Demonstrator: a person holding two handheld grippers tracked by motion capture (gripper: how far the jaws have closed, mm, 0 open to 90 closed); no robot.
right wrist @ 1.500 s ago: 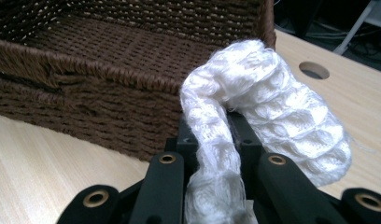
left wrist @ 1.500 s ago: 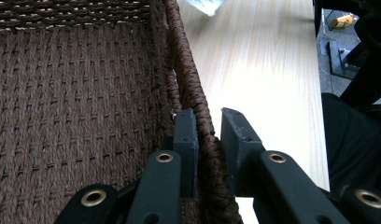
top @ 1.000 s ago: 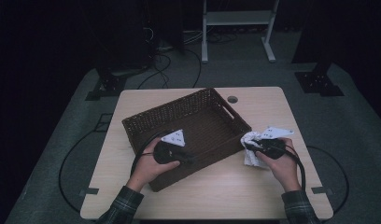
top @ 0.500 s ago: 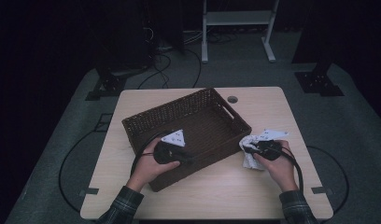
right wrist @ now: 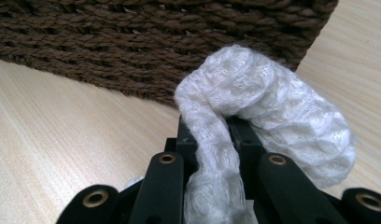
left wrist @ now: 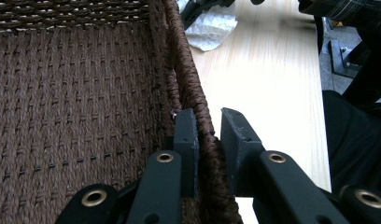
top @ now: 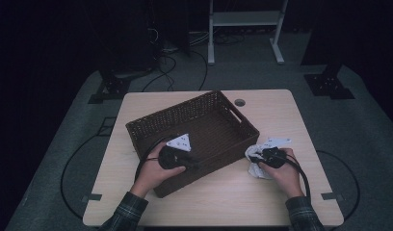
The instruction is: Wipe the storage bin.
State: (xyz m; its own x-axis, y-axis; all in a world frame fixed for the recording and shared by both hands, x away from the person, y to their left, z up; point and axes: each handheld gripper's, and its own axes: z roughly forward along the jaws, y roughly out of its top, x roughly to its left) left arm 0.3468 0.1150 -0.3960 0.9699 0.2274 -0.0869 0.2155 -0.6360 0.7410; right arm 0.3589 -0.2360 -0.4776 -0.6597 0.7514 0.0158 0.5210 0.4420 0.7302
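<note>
Right hand-held gripper [top: 255,157] lowered, clamping one white cloth [right wrist: 254,107], left hand-held gripper [left wrist: 208,135] pinching one basket [top: 185,113] wall

Left gripper [left wrist: 208,140] is clamped right on the woven basket [left wrist: 76,102] rim, one jaw inside, one outside. Up at 12 o'clock there's a white cloth [left wrist: 209,30] on the wooden table [left wrist: 268,79], well apart from the jaws.
</note>
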